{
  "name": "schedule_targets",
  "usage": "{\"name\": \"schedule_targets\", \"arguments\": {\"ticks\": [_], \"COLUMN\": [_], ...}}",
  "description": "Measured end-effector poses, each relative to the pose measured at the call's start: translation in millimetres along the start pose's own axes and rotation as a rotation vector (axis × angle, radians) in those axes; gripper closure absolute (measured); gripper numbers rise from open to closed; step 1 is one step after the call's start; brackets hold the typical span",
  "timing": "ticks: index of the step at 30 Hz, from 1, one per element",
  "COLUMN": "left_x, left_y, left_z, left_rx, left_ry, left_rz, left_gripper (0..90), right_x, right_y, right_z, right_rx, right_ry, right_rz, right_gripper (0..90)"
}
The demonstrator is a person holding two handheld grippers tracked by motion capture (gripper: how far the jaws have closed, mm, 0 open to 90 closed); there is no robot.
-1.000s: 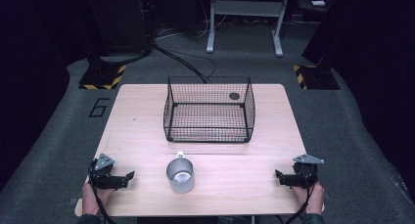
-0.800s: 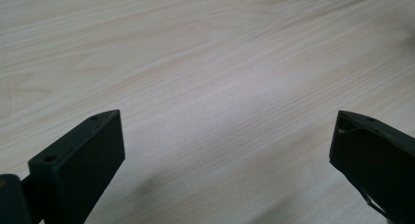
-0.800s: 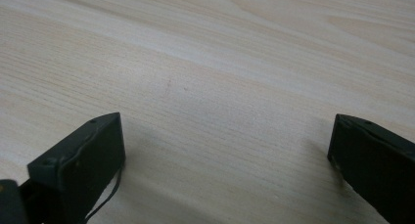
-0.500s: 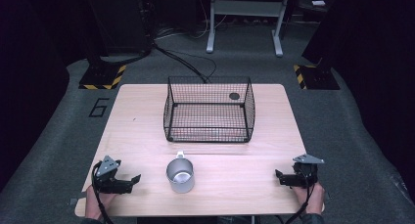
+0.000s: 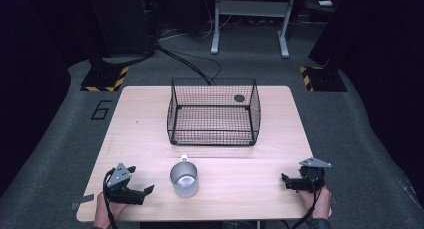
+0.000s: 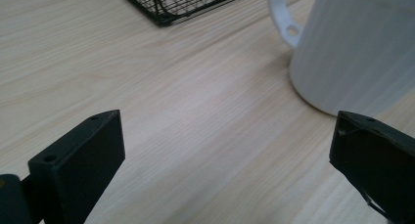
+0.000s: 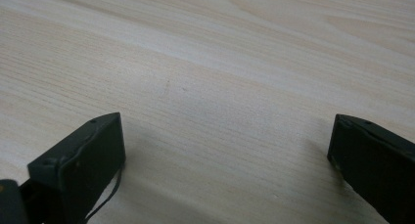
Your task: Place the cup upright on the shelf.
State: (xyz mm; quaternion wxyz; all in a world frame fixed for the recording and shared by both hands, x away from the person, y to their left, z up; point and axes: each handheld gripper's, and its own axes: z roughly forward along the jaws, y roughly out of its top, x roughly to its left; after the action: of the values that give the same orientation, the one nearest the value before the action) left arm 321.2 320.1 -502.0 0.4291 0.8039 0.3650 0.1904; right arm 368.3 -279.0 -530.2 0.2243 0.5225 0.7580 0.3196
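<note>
A pale wooden bench (image 5: 135, 134) carries a white mug (image 5: 184, 179), upright between the left tongs (image 5: 148, 190) and right tongs (image 5: 284, 179), nearer the left. A black wire basket (image 5: 214, 111) sits farther off, beyond the mug.

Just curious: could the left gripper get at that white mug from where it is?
Probably yes. The left gripper is open and aimed toward the mug, with only bare table between them; the wire basket sits farther back, out of the way.
</note>
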Motion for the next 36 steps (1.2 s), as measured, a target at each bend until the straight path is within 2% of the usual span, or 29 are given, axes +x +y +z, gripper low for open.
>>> {"name": "schedule_targets", "arguments": {"ticks": [13, 19, 23, 24, 25, 32, 33, 36], "left_x": [-26.4, -36.6, -41.6, -43.9, -44.9, -54.0, -55.2, -57.5], "left_y": [13.3, 19.4, 25.0, 26.1, 28.4, 35.7, 36.5, 38.9], "left_z": [8.2, 13.0, 17.1, 18.4, 19.2, 26.3, 27.6, 29.6], "left_rx": [-0.026, -0.044, -0.04, -0.044, -0.043, -0.043, -0.049, -0.045], "left_ry": [-0.077, -0.108, -0.121, -0.128, -0.132, -0.159, -0.149, -0.169], "left_rz": [0.059, 0.054, 0.075, 0.067, 0.08, 0.087, 0.095, 0.094], "left_gripper": [0.0, 0.0, 0.0, 0.0, 0.0, 0.0, 0.0, 0.0], "right_x": [0.0, 0.0, -0.1, 0.0, 0.0, 0.0, 0.0, 0.0], "right_y": [0.0, 0.0, 0.0, 0.0, 0.0, 0.0, 0.0, 0.1], "right_z": [-0.1, -0.1, -0.1, -0.1, -0.1, 0.0, -0.1, -0.1], "right_rx": [0.0, 0.0, 0.001, 0.001, 0.0, 0.0, 0.0, 0.001], "right_ry": [0.001, 0.001, 0.0, 0.0, 0.0, 0.0, 0.001, 0.0], "right_rz": [0.0, 0.0, 0.0, 0.0, 0.001, 0.001, 0.001, 0.001], "right_gripper": [0.0, 0.0, 0.0, 0.0, 0.0, 0.0, 0.0, 0.0]}}
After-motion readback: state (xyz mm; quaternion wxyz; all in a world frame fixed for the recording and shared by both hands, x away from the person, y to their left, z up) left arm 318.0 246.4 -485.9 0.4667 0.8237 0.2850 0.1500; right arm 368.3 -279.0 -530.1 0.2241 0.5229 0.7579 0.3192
